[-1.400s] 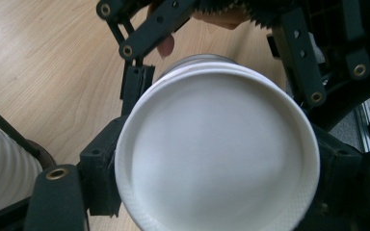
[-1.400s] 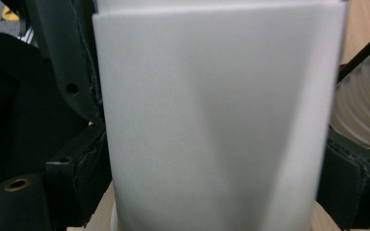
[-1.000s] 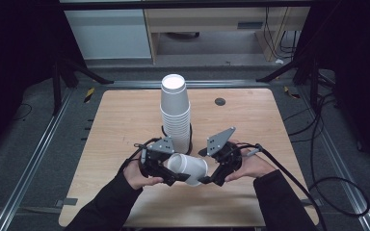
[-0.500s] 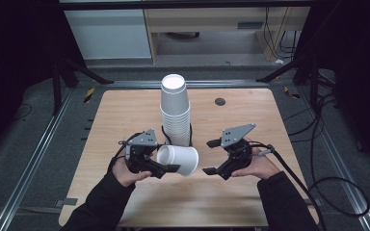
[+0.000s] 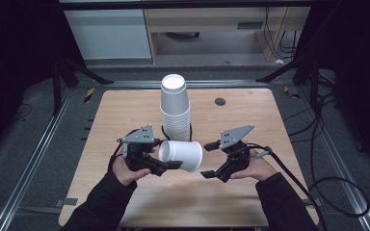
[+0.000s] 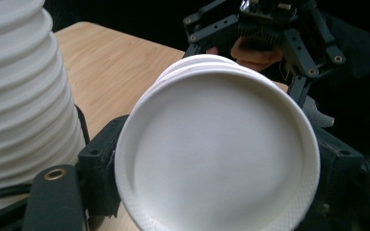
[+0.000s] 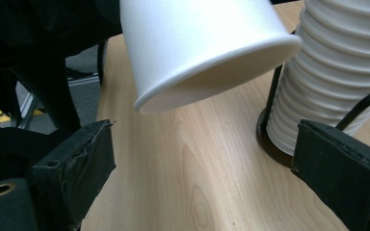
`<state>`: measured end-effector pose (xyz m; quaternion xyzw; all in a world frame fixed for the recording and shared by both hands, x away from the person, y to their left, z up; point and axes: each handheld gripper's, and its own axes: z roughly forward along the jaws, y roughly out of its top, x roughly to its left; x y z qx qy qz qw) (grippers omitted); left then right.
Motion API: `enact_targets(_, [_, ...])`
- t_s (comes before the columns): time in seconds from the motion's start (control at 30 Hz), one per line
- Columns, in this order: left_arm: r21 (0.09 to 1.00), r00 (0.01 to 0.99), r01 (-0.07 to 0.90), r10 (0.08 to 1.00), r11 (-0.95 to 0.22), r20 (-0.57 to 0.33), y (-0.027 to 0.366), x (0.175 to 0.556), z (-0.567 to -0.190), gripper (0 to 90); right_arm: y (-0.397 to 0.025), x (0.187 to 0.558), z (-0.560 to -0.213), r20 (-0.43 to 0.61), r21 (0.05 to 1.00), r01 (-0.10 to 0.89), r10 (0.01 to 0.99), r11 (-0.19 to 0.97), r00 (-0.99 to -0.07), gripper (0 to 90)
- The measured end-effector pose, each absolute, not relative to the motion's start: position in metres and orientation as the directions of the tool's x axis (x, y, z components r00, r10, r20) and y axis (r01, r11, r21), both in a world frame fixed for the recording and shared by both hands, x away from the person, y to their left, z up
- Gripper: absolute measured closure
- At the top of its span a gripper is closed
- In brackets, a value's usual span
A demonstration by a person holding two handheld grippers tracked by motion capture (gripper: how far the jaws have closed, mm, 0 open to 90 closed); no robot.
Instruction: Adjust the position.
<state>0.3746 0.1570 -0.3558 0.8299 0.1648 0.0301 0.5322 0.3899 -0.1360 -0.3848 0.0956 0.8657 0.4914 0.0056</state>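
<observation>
The white paper cup lies on its side in the air above the near middle of the wooden table, just in front of the tall stack of white cups. Its long axis runs left to right across the table: the closed base points left, into the left tongs, and the open mouth points right, toward the right tongs. No brand, label or writing can be read on the cup, on the stack or on the table; all the cup surfaces are plain white.

The left tongs are closed on the base end of the cup. In the left gripper view the round cup bottom faces the camera, with a black jaw pressed against it on either side; more than one rim edge shows behind it, so it may be more than a single cup, though that cannot be told for sure.

The right tongs stand open, holding nothing, just right of the cup's mouth and apart from it. In the right gripper view the cup's mouth hangs above the table between the two spread jaws, with the ribbed stack at the right, sitting on a dark ring base.

A small dark round spot lies on the far right part of the table.
</observation>
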Motion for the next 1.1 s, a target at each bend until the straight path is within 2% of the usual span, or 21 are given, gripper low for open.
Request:
enact_targets(0.67, [0.908, 0.957, 0.222, 0.257, -0.354, -0.134, 0.142, 0.374, -0.358, 22.4, -0.132, 0.393, -0.386, 0.139, 0.883, 0.188, 0.143, 0.431, -0.980, 6.8])
enact_targets(1.1, [0.917, 0.963, 0.200, 0.242, -0.346, -0.118, 0.138, 0.371, -0.358, 22.3, -0.130, 0.394, -0.391, 0.154, 0.877, 0.197, 0.132, 0.438, -0.979, 6.8])
